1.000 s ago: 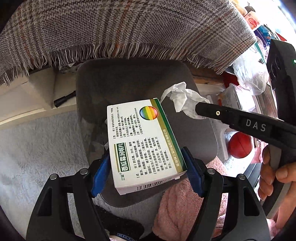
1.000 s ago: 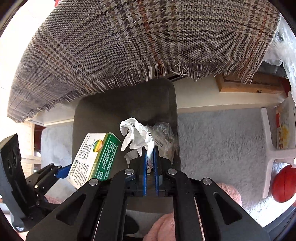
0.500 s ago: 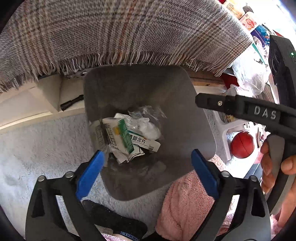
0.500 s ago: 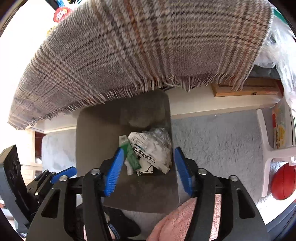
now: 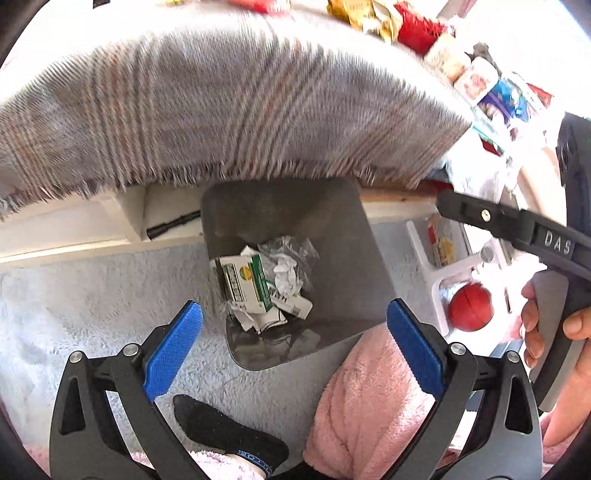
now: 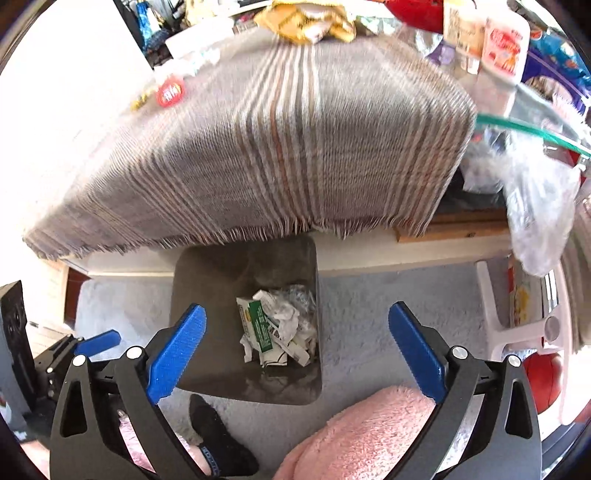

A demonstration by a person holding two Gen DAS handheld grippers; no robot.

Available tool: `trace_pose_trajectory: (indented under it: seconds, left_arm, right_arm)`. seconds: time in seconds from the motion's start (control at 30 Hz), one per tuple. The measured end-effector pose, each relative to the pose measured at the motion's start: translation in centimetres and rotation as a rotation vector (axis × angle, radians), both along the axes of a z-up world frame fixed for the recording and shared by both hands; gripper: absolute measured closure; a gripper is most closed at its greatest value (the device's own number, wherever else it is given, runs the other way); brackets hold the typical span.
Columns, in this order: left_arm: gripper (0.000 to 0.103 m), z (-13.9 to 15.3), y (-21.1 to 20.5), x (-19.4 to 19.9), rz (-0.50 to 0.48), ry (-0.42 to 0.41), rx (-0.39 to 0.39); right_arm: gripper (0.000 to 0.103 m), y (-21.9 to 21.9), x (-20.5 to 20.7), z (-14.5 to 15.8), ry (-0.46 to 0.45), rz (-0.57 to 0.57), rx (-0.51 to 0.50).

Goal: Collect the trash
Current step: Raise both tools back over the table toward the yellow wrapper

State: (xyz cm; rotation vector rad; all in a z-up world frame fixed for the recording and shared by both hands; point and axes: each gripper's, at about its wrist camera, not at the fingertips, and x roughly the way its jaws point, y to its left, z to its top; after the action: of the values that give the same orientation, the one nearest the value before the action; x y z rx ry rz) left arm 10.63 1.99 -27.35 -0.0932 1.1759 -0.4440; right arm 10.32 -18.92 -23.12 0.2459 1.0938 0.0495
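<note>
A dark grey bin (image 5: 351,258) stands on the carpet, half under a draped table. Inside lie a green-and-white medicine box (image 5: 245,282), a crumpled white tissue (image 5: 286,273) and clear wrappers. My left gripper (image 5: 293,306) hangs above the bin, its blue pads still opening wide, nothing between them. My right gripper (image 6: 296,308) is also above the bin (image 6: 207,295), its jaws opening and empty; the box (image 6: 258,325) and tissue (image 6: 288,314) lie below. One black finger of the right gripper (image 5: 517,229) shows in the left wrist view, held by a hand.
A fringed plaid cloth (image 5: 221,122) overhangs the bin's far side, with snack packets (image 6: 306,22) on top. A red ball (image 5: 471,308) and a white plastic rack (image 5: 436,266) sit right. Pink fleece legs (image 5: 362,387) and a black sock (image 5: 229,435) are near the bin.
The left gripper released the medicine box and the right gripper released the tissue; both now lie in the bin. Both grippers opened wide and rose away from it.
</note>
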Motion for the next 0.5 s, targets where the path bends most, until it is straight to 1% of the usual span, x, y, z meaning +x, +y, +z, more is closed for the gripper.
trace_pose_trajectory:
  seconds: [0.1, 0.23, 0.37, 0.5]
  left_arm:
    - [0.008, 2.2, 0.6, 0.4, 0.031, -0.024, -0.024]
    - [0.008, 4.9, 1.2, 1.4, 0.061, -0.063, -0.029]
    - [0.008, 7.4, 1.6, 3.3, 0.093, -0.098, -0.024]
    - [0.008, 9.5, 1.5, 5.9, 0.124, -0.135, -0.016]
  right_arm:
    - [0.004, -0.8, -0.2, 1.6, -0.026, -0.004, 0.01]
    - [0.004, -1.9, 0.0, 4.1, -0.068, -0.003, 0.009]
    - [0.004, -2.9, 1.2, 6.6, -0.119, -0.001, 0.005]
    - [0.004, -3.5, 3.2, 8.4, -0.16, -0.002, -0.002]
